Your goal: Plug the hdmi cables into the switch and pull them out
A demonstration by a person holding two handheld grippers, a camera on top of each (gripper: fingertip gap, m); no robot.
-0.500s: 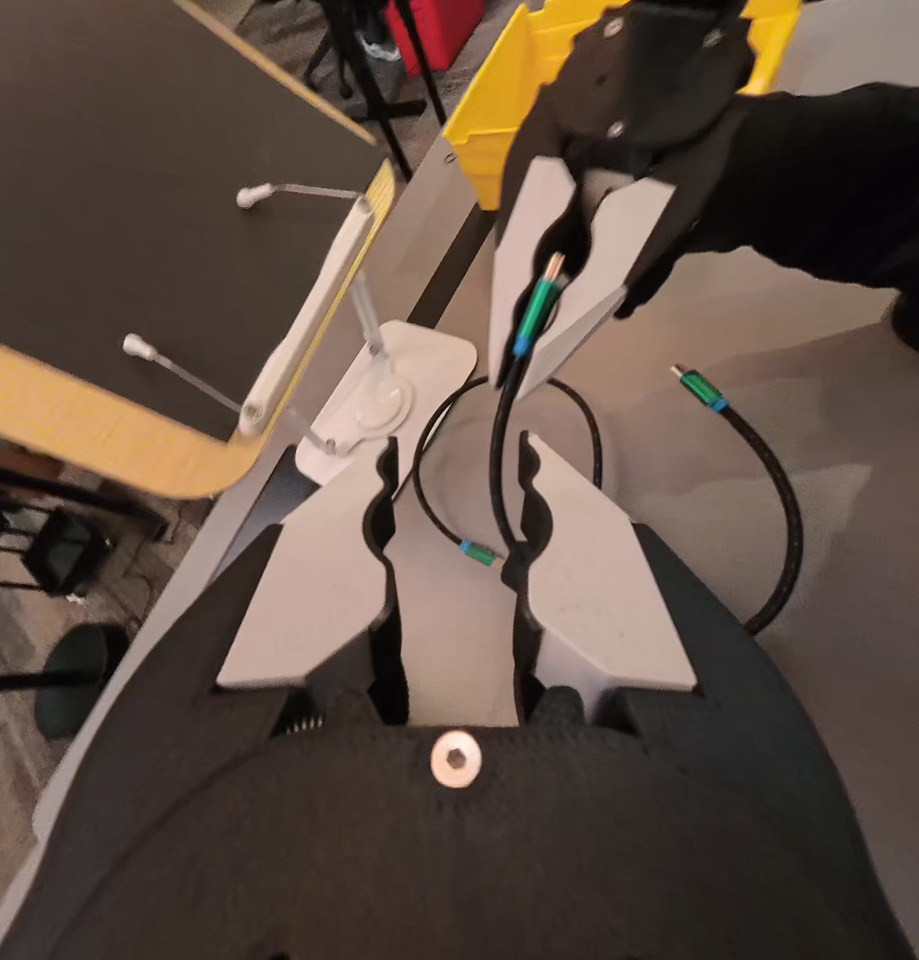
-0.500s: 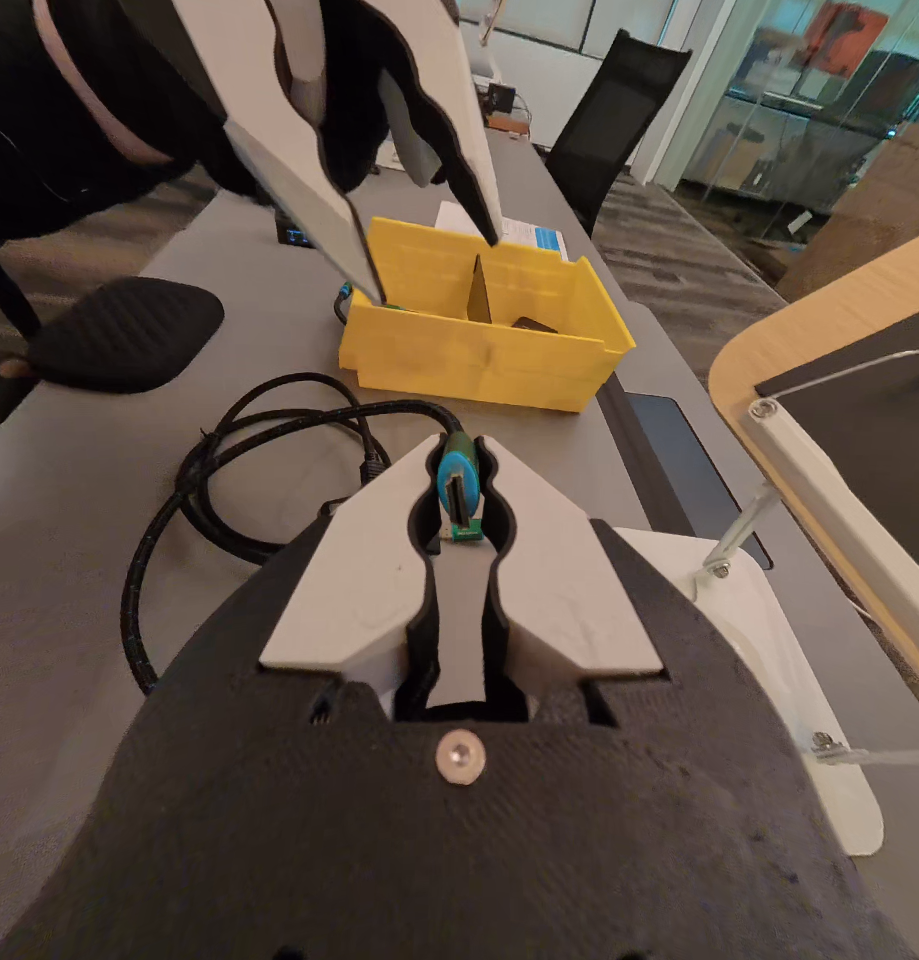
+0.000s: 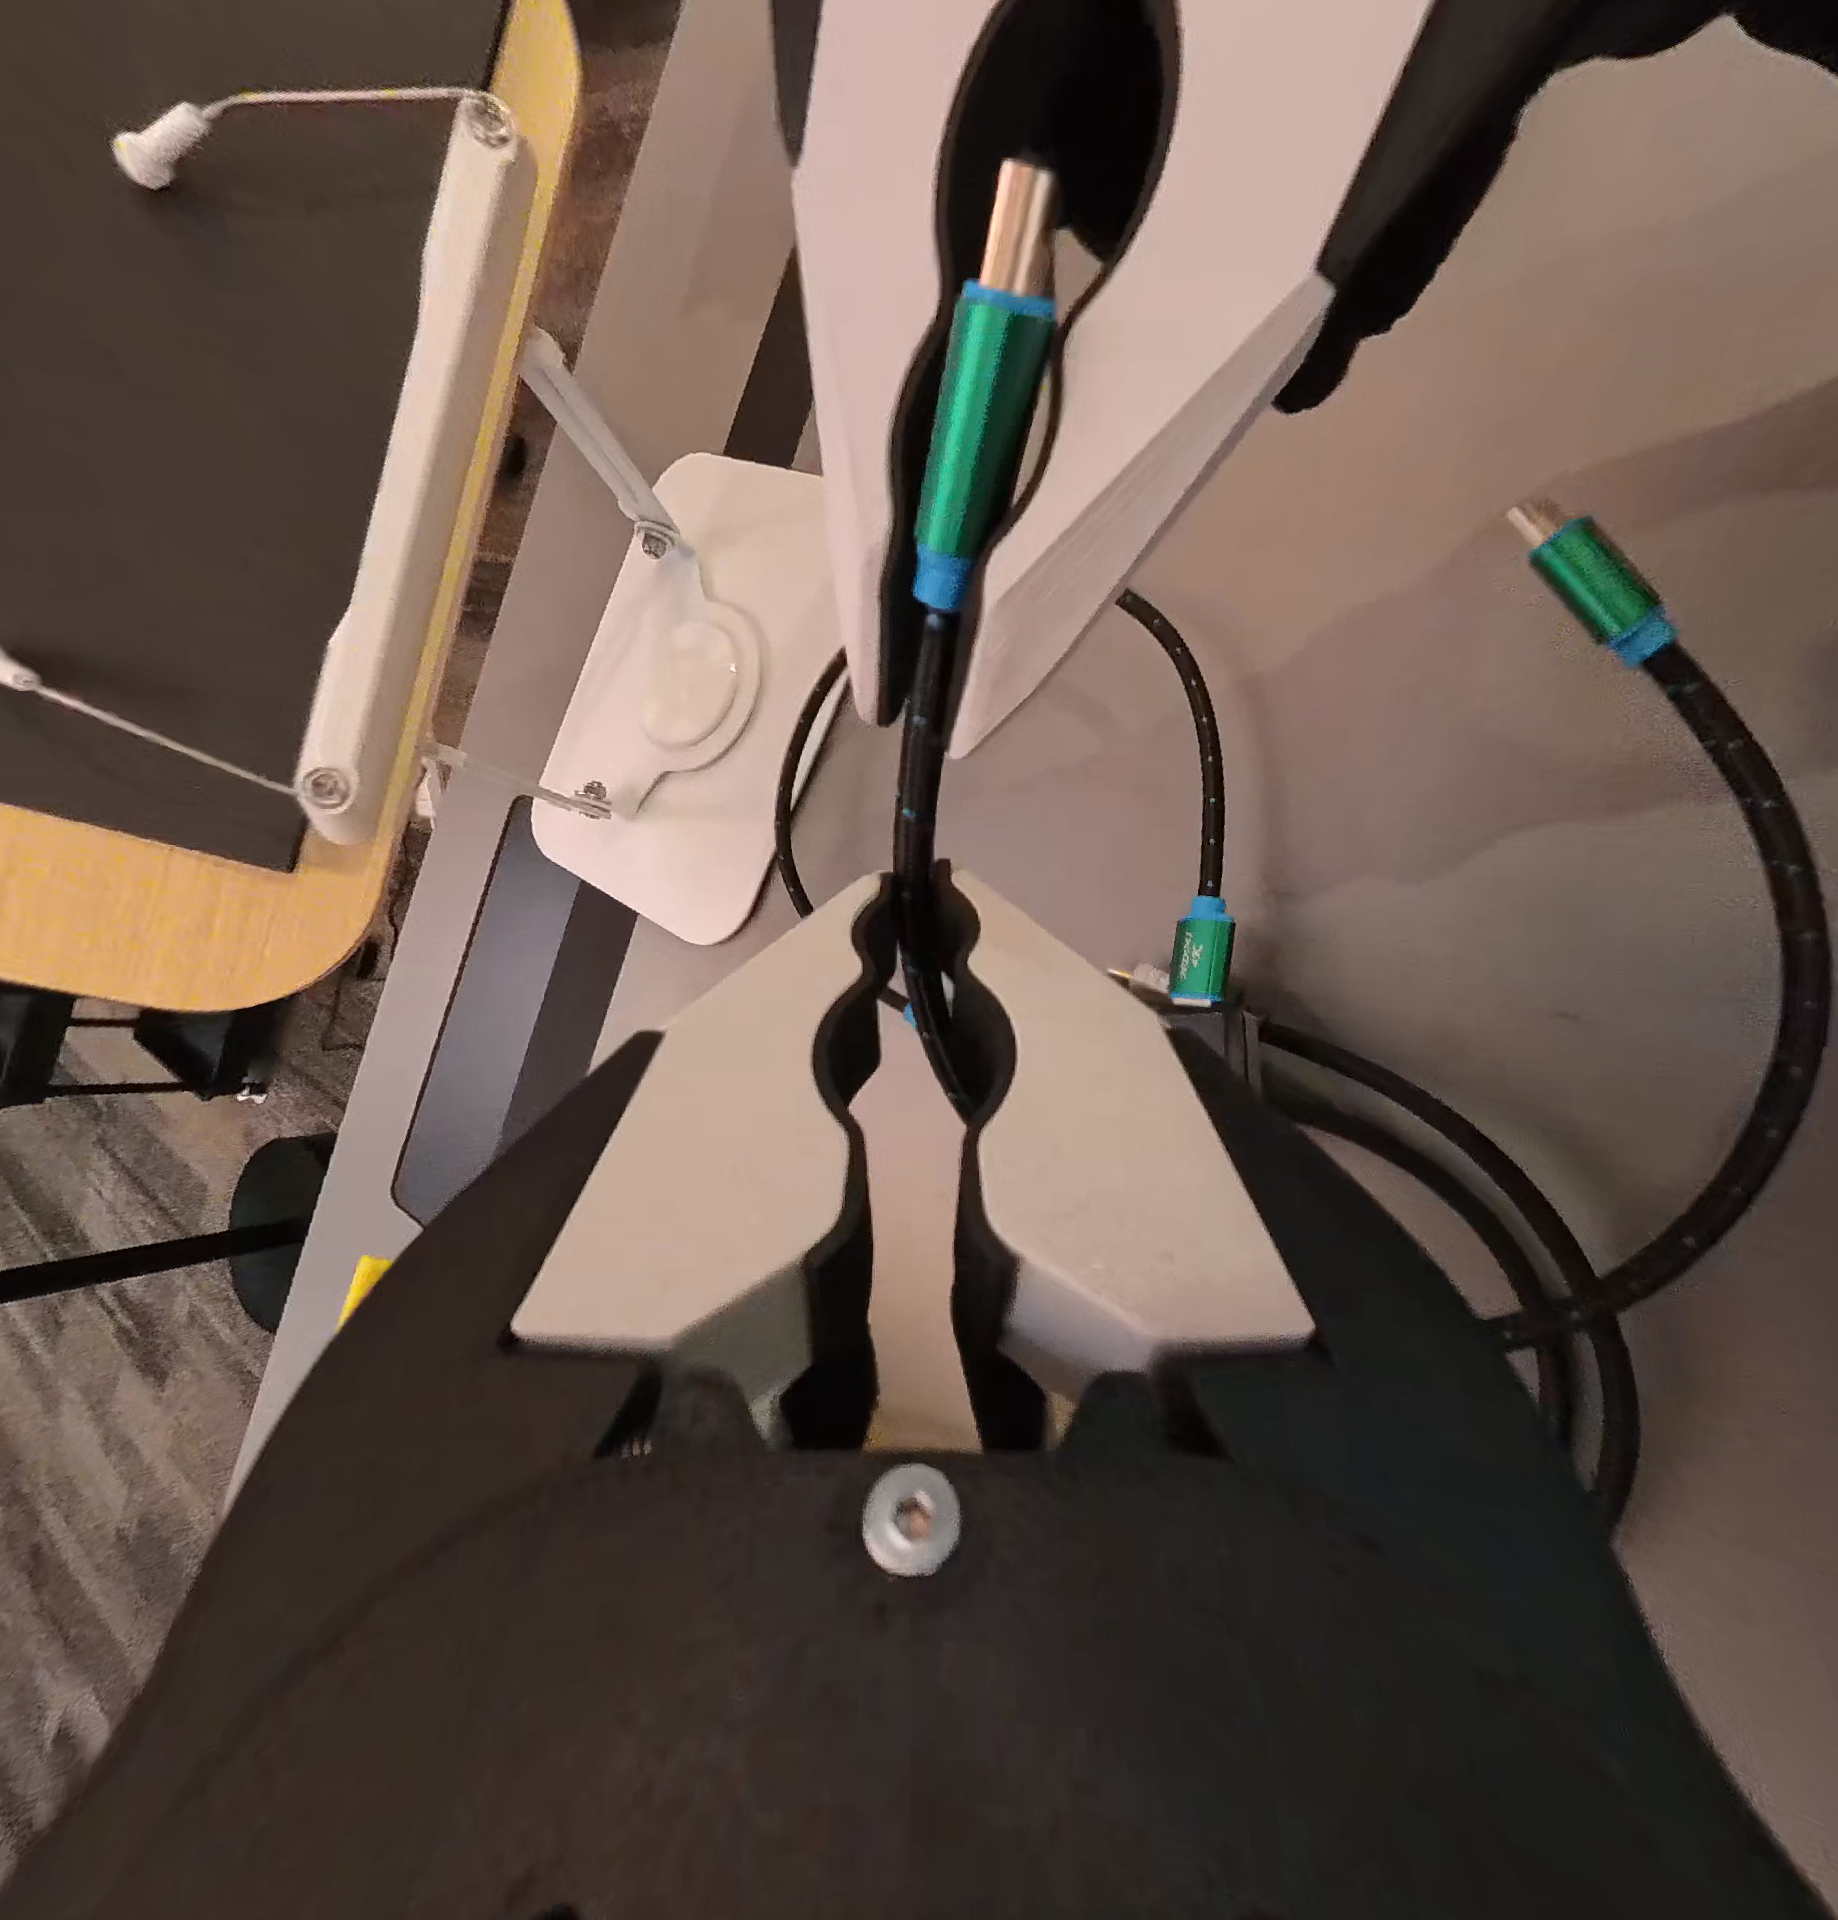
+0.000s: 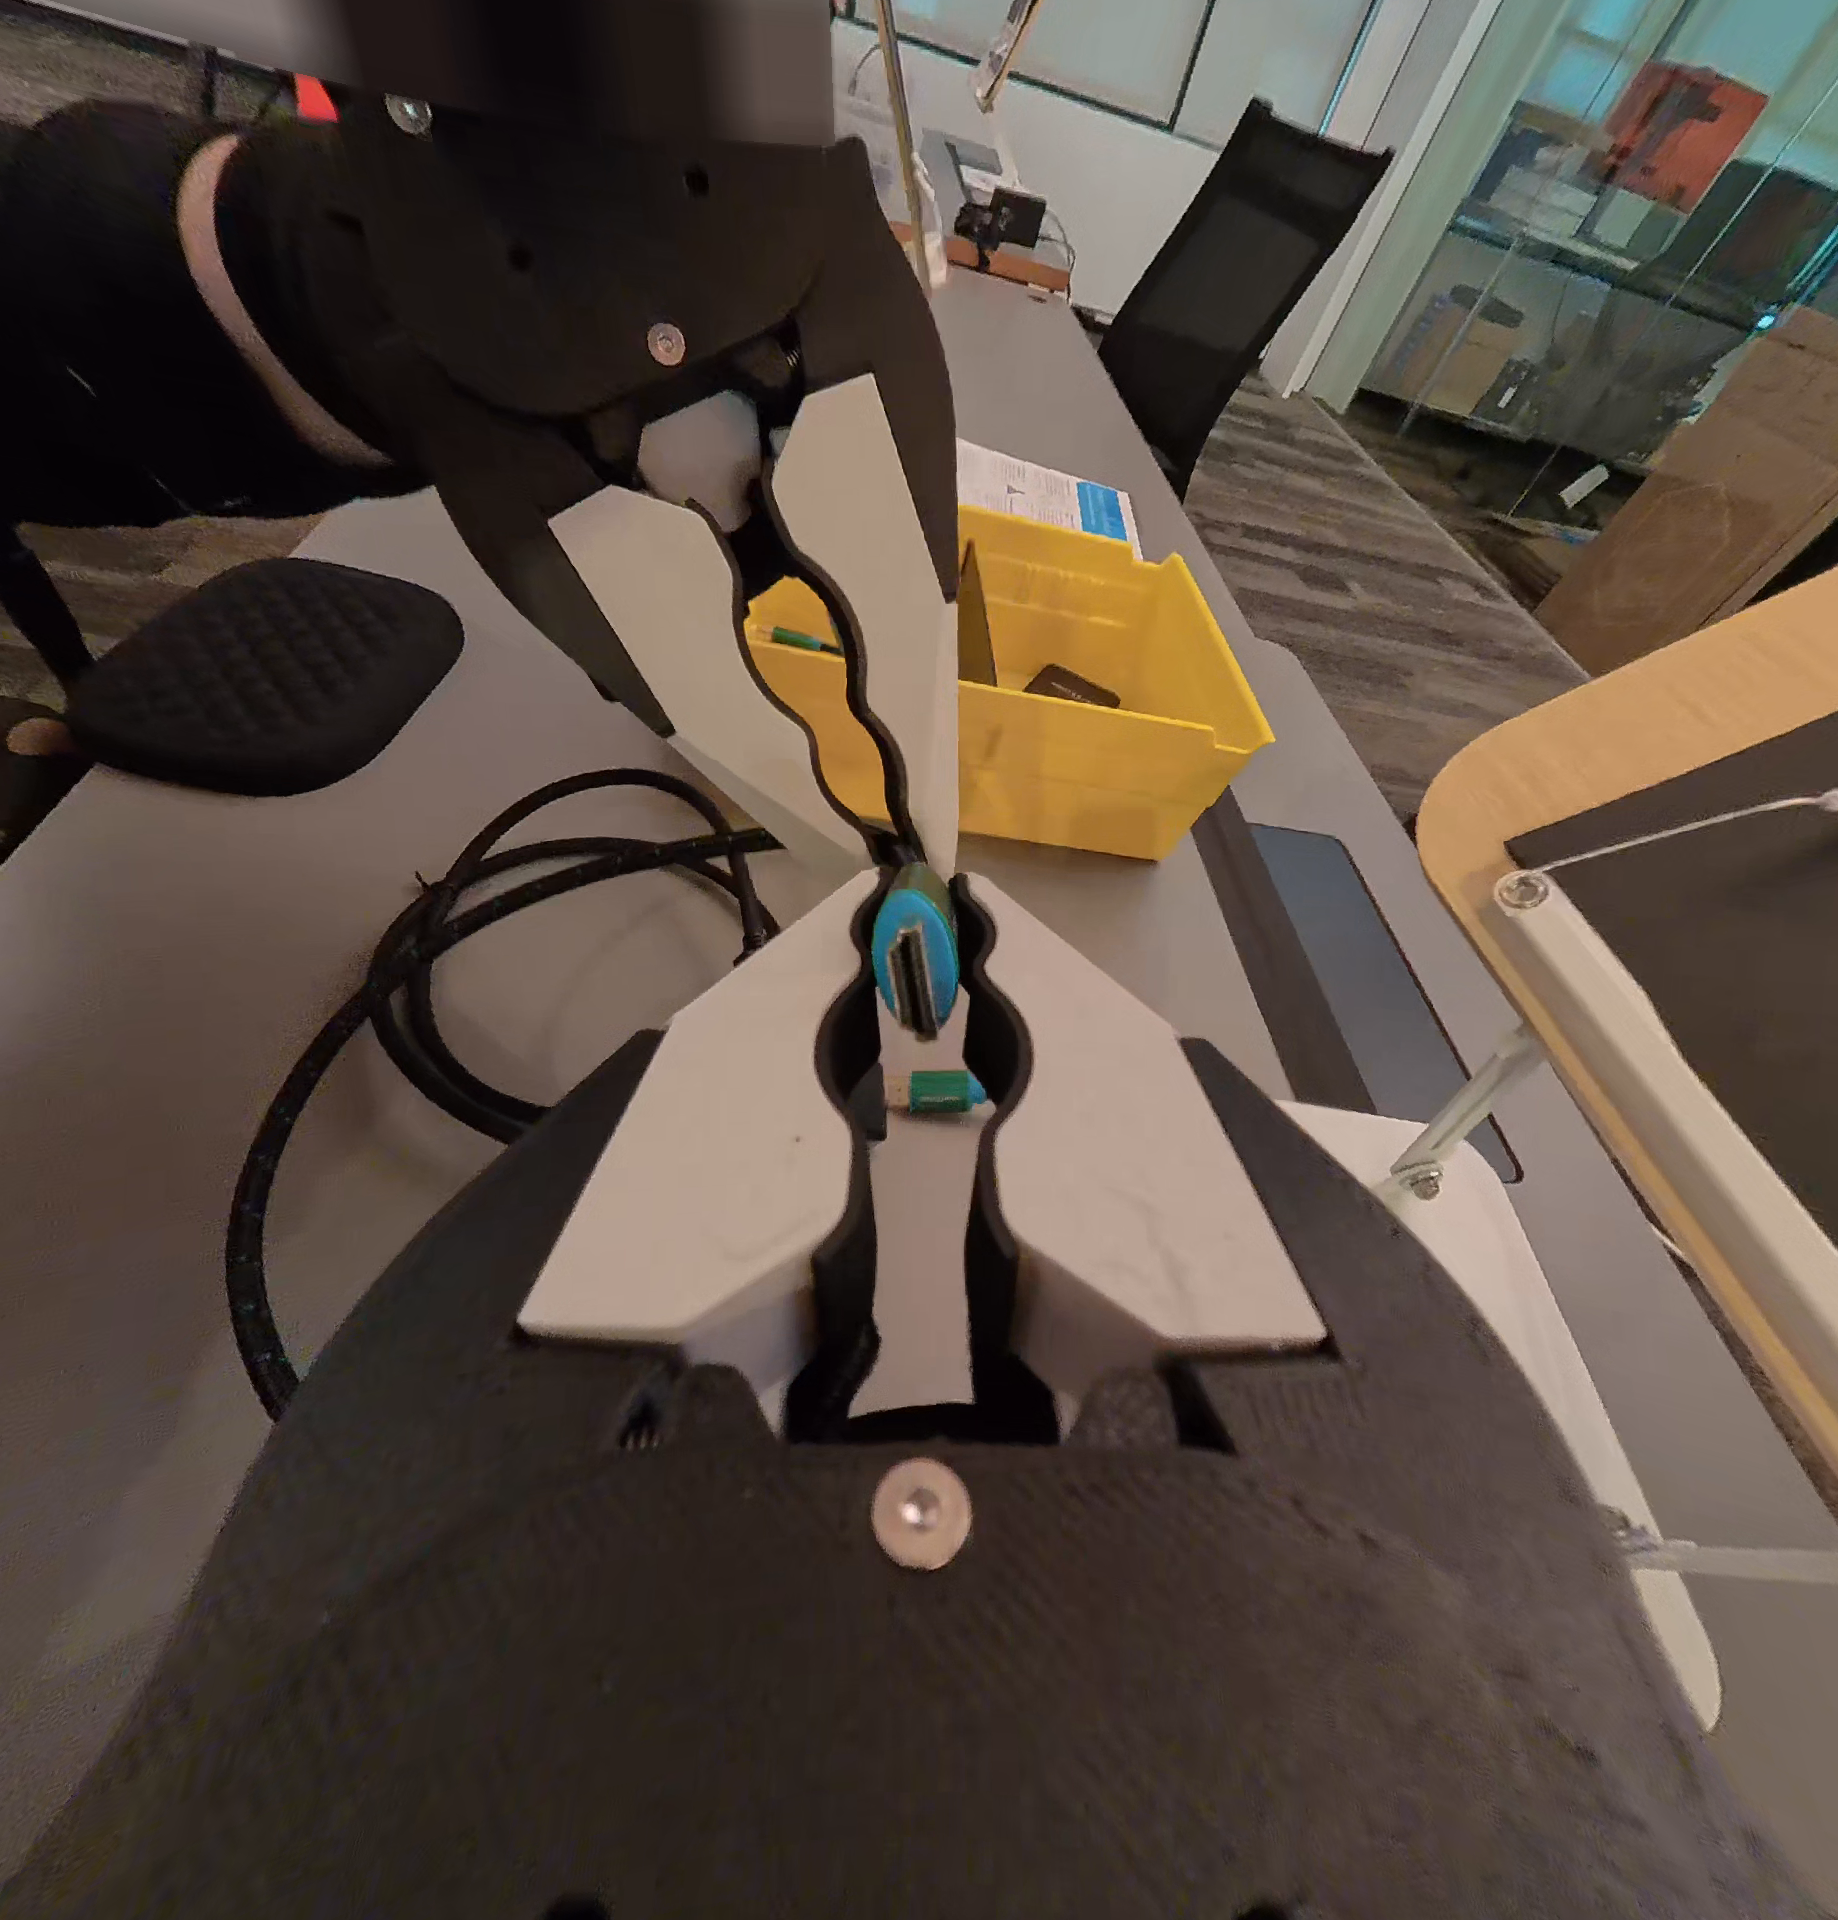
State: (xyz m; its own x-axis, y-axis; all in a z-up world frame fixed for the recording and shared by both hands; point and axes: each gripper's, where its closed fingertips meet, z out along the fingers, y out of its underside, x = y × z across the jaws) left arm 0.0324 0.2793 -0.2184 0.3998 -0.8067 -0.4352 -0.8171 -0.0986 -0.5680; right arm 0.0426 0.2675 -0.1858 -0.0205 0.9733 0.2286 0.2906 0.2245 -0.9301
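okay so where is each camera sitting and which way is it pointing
Left wrist view: on the left gripper, looking down at the grey desk; its fingers pinch a black cable.
Right wrist view: on the right gripper, facing across the desk toward a yellow bin.
Shared: the green plug clamped by the right gripper, each gripper facing the other.

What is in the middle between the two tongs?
A short stretch of black braided cable runs from the left tongs to the right tongs, which hold its green plug. The left wrist view shows it best.
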